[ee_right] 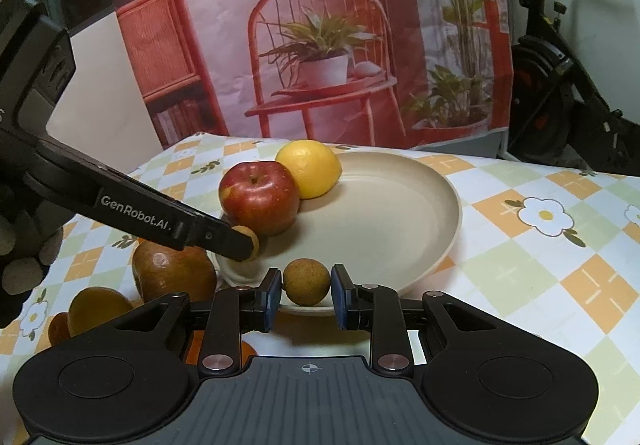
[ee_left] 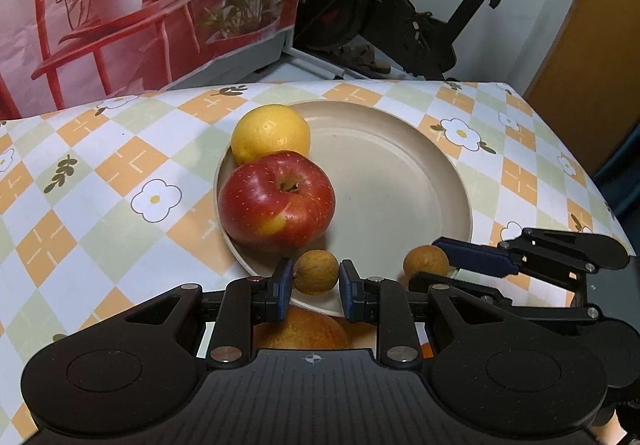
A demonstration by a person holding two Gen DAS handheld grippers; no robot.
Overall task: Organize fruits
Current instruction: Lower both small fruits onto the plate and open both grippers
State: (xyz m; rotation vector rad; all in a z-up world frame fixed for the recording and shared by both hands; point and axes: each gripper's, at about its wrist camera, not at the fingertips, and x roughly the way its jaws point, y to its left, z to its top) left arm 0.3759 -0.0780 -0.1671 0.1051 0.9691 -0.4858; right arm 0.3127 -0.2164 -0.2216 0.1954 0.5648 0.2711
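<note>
While each gripper hangs over the near rim of the plate point(ee_left: 400, 173), both are clenched on fruit: the left gripper point(ee_left: 315, 281) pinches a small brown fruit point(ee_left: 316, 272) between its blue pads, and the right gripper point(ee_right: 305, 291) pinches a second small brown fruit point(ee_right: 307, 281) the same way. They sit close, side by side, and the right gripper's fingers point(ee_left: 476, 257) cross in from the right edge of the left view, its fruit just over the rim.

Below the left gripper lies a brownish pear point(ee_right: 174, 265), half hidden by the tool's body, with two smaller orange fruits point(ee_right: 98, 307) near it on the checked tablecloth point(ee_left: 120, 173); these are partly cut off and I cannot name them.

On the plate's left side a red apple point(ee_left: 278, 201) leans against a yellow lemon point(ee_left: 271, 133); the rest of the dish, centre and right, is bare.

Farther back the tablecloth runs to the table's far edge, then a printed backdrop point(ee_right: 320, 45) of a red chair and potted plants, and to the right an exercise bike point(ee_left: 420, 17), partly cut off by the frame
</note>
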